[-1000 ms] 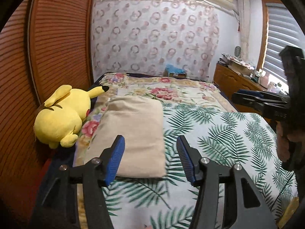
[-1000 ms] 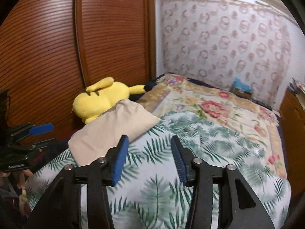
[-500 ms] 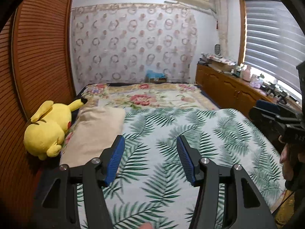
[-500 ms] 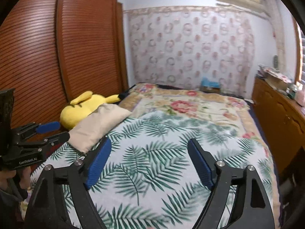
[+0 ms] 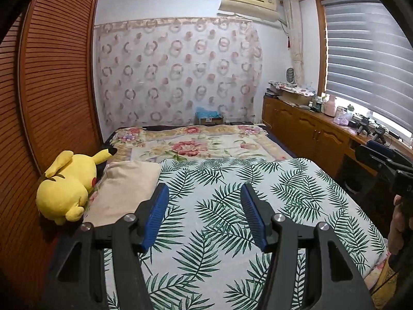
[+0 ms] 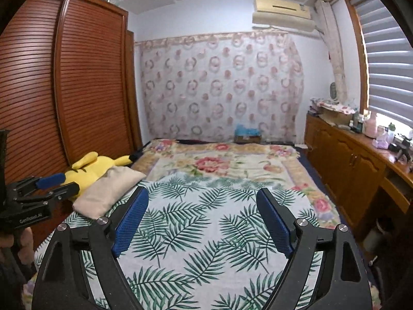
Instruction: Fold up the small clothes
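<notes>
Bed surface: palm-leaf sheet [image 5: 232, 206] covers the near half of the bed; a floral blanket [image 5: 196, 144] covers the far half up to the curtain wall.
Task item: beige folded cloth [image 5: 124, 188] lies flat at the left edge of the sheet, touching the yellow plush toy [image 5: 67, 186] on its outer side.
Left gripper [image 5: 204, 214]: jaws spread, nothing between them; held above the sheet, with the beige cloth just beside the left jaw in its own view.
Right gripper [image 6: 204, 219]: jaws spread wider, nothing held; held above the middle of the sheet, well apart from the cloth.
Left edge: louvred wooden wardrobe [image 6: 77, 82] stands close along the bed; the plush toy sits between wardrobe and cloth.
Right edge: wooden counter [image 6: 346, 149] runs along the window side, a narrow dark gap between it and the bed.
Open room: the sheet from the cloth across to the right edge carries nothing.
Left view only: right gripper appears at the right border [image 5: 382, 160], with part of a hand [image 5: 397, 224] below it.
Right view only: left gripper appears at the left border [image 6: 44, 186], near the plush toy; the wardrobe top and ceiling recess show here too.
Both views: air conditioner [image 6: 281, 13] above the curtain, slatted blind [image 5: 361, 59] over the window.
</notes>
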The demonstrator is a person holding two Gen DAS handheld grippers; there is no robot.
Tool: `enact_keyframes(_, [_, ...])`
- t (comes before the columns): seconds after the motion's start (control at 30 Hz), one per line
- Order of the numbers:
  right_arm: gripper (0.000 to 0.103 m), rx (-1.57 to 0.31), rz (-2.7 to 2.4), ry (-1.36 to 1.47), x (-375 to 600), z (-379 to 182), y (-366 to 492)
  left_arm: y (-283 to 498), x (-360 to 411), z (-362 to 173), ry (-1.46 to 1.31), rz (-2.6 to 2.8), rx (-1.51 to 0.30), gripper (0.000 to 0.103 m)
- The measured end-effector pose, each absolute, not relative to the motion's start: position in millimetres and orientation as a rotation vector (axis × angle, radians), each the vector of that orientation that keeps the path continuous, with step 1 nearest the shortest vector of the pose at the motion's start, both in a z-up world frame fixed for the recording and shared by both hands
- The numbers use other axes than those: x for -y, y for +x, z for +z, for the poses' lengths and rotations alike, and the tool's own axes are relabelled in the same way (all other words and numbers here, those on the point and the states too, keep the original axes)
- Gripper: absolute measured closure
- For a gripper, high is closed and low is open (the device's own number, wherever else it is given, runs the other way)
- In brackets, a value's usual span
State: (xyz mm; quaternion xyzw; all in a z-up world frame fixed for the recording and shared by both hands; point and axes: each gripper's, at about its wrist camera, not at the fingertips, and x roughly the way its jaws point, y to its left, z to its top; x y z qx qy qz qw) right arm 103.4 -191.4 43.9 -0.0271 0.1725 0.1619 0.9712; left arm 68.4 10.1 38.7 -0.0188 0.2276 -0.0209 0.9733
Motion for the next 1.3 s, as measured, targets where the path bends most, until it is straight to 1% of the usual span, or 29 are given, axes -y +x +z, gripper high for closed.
enact_keyframes(1.3, [0.016,-0.351,0.303,-0.038,198.2,39.5,102.1,57.6,-14.2,46.9,-0.030,-0.023,-0.444,0.045])
